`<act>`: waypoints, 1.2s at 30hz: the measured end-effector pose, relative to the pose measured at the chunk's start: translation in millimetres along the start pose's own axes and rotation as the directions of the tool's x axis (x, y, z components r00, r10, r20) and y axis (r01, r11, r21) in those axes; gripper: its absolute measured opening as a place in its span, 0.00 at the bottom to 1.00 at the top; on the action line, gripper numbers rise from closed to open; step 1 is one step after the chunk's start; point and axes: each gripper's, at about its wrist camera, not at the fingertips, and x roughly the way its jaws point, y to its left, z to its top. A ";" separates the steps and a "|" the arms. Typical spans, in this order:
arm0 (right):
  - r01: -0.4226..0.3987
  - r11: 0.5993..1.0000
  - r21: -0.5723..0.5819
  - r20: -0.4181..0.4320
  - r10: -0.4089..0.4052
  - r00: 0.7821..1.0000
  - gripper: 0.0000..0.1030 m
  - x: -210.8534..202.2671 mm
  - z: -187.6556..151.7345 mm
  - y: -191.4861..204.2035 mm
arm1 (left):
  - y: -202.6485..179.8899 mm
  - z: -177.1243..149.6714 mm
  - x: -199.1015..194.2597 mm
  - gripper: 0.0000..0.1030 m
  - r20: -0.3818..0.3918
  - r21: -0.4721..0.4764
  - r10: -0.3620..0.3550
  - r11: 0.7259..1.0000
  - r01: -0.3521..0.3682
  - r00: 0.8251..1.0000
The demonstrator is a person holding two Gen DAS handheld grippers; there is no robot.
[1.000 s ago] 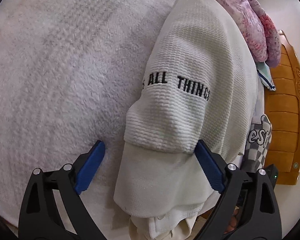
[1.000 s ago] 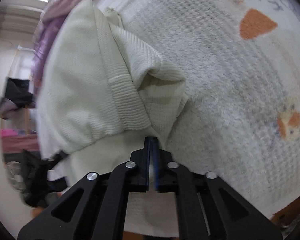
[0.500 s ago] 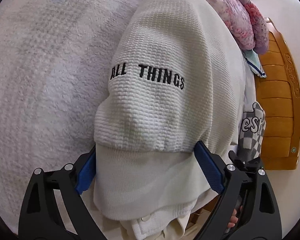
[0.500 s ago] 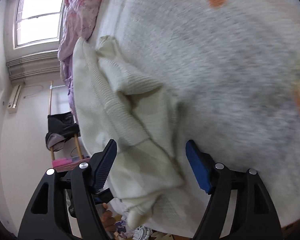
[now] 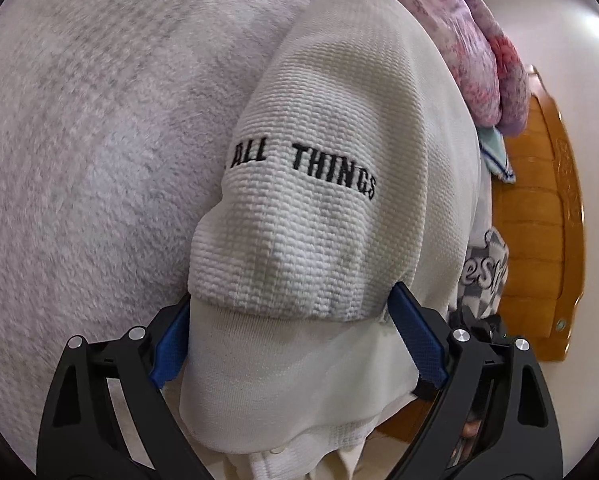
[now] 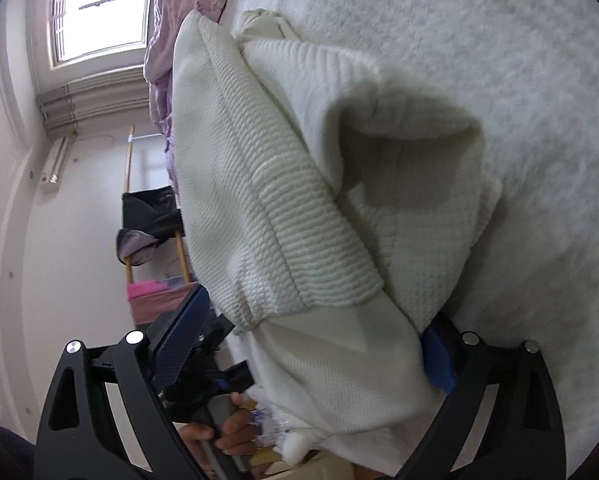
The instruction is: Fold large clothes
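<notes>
Straddling the near end of a folded cream sweater (image 5: 339, 160), the left gripper (image 5: 297, 344) has its jaws spread wide, one blue pad at each side of the bundle, squeezing nothing. The sweater lies on a bed covered with a fuzzy white blanket (image 5: 79, 160), with its right side running along the bed's edge, and the embroidered words "ALL THINGS" sit on the top layer. Beyond it, at the far right, pink bedding (image 5: 479, 40) is heaped against a wooden bed frame (image 5: 539, 220).

The right gripper (image 6: 311, 344) is likewise released, its jaws set wide around the sweater's ribbed hem (image 6: 299, 220) and a loose, hollow fold (image 6: 411, 168) beside it. The person's hand (image 6: 219, 436) shows below, holding the other tool.

Judging by the tidy stack and both tools bracketing the same near end without clamping, the wide stance probably serves either to gather the thick layers for one more fold or to square up the bundle.
</notes>
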 end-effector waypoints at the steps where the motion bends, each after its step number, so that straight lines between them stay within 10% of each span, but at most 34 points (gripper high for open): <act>1: 0.024 1.000 0.005 0.006 -0.024 1.000 0.87 1.2 -2.0 0.4 | 0.2 -0.9 -0.5 0.87 0.003 0.004 0.007 1.000 -0.007 1.000; 30: 0.095 0.984 0.151 0.124 -0.114 0.986 0.93 14.9 12.0 1.1 | -10.9 23.1 27.0 0.87 -0.159 -0.042 0.012 0.999 -0.019 0.987; 32: 0.094 0.984 0.152 0.120 -0.112 0.986 0.88 13.5 10.5 4.5 | -16.2 26.0 28.0 0.86 -0.170 -0.021 0.032 0.999 -0.036 0.985; 34: 0.076 0.985 0.158 0.126 -0.096 0.987 0.57 10.3 5.9 6.0 | -24.4 26.1 27.1 0.73 -0.164 0.026 0.089 0.996 -0.086 0.982; 36: 0.017 0.985 0.171 0.150 -0.043 0.988 0.46 6.5 -1.3 7.0 | -29.0 25.6 22.1 0.54 -0.159 0.028 0.120 0.993 -0.117 0.980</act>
